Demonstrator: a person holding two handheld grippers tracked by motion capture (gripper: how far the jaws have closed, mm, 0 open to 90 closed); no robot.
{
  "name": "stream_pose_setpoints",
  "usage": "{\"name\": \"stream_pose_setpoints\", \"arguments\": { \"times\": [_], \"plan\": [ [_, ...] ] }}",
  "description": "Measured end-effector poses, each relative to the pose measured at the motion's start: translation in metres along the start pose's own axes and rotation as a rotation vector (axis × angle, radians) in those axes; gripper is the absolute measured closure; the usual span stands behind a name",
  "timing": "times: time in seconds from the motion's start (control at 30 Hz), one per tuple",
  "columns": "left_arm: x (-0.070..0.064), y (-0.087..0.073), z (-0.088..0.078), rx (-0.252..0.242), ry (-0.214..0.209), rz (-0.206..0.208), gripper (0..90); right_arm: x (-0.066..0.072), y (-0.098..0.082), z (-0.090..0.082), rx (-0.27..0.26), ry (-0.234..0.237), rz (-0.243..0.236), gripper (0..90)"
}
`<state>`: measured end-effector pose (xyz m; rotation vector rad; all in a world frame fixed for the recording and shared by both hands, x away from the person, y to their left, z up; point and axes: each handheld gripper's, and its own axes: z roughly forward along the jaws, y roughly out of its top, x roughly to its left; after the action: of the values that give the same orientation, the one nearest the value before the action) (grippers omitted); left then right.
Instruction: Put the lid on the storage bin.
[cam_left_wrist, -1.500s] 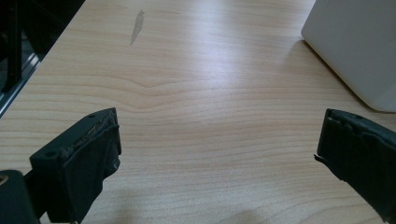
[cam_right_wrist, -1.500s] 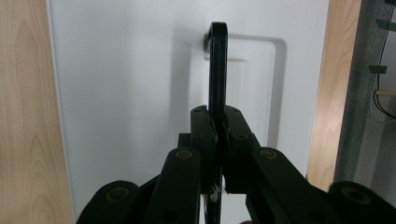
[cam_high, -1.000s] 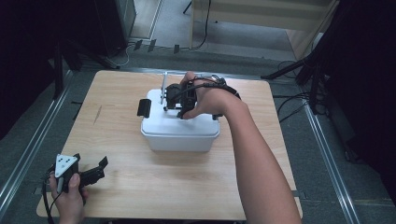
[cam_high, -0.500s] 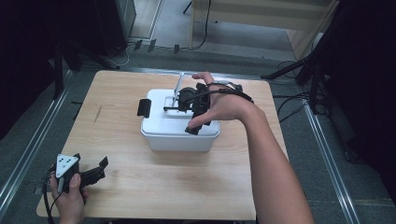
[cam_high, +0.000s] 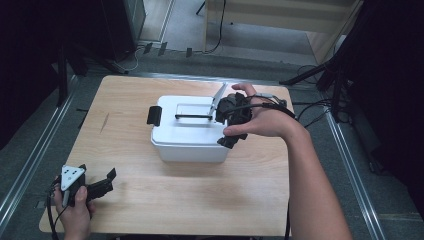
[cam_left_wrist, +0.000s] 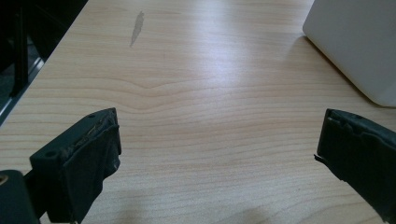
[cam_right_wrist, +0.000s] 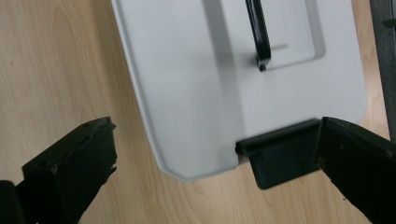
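Observation:
A white plastic box (cam_high: 190, 142) stands mid-table, its lid (cam_right_wrist: 196, 70) carrying a black handle (cam_high: 192, 117) (cam_right_wrist: 258, 32). A black latch (cam_high: 154, 116) sits on its left end, and another latch (cam_right_wrist: 280, 156) on the end near my right gripper. My right gripper (cam_high: 226, 122) (cam_right_wrist: 217, 135) hovers over the box's right end. Its jaws have just been opening and stand wide, pressing on nothing, with the latch just inside one jaw. At the table's front left corner my left gripper (cam_high: 107, 182) (cam_left_wrist: 219, 128) rests low and open, with bare wood between its jaws.
The wooden table (cam_high: 200, 200) has free room in front of the box and to its left. A grey streak (cam_left_wrist: 136, 28) marks the wood at the left. The box's corner (cam_left_wrist: 359, 42) lies ahead of the left gripper. Cables and stands surround the table on the floor.
My right hand has moved from over the lid's handle to the box's right end, and its jaws have spread. The left hand has stayed put.

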<state>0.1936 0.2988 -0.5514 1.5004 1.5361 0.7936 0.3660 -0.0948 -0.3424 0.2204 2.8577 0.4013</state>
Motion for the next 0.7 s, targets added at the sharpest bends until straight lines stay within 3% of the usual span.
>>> {"name": "stream_pose_setpoints", "arguments": {
  "times": [0.4, 0.7],
  "plan": [
    [0.000, 0.000, 0.000, -0.003, 0.000, 0.001, 0.1, -0.001, -0.039, -0.002, 0.004, 0.001, 0.063, 0.0],
    [0.000, 0.000, 0.000, -0.002, 0.001, 0.002, 0.1, 0.005, -0.065, 0.008, -0.003, -0.007, 0.109, 0.0]
  ]
}}
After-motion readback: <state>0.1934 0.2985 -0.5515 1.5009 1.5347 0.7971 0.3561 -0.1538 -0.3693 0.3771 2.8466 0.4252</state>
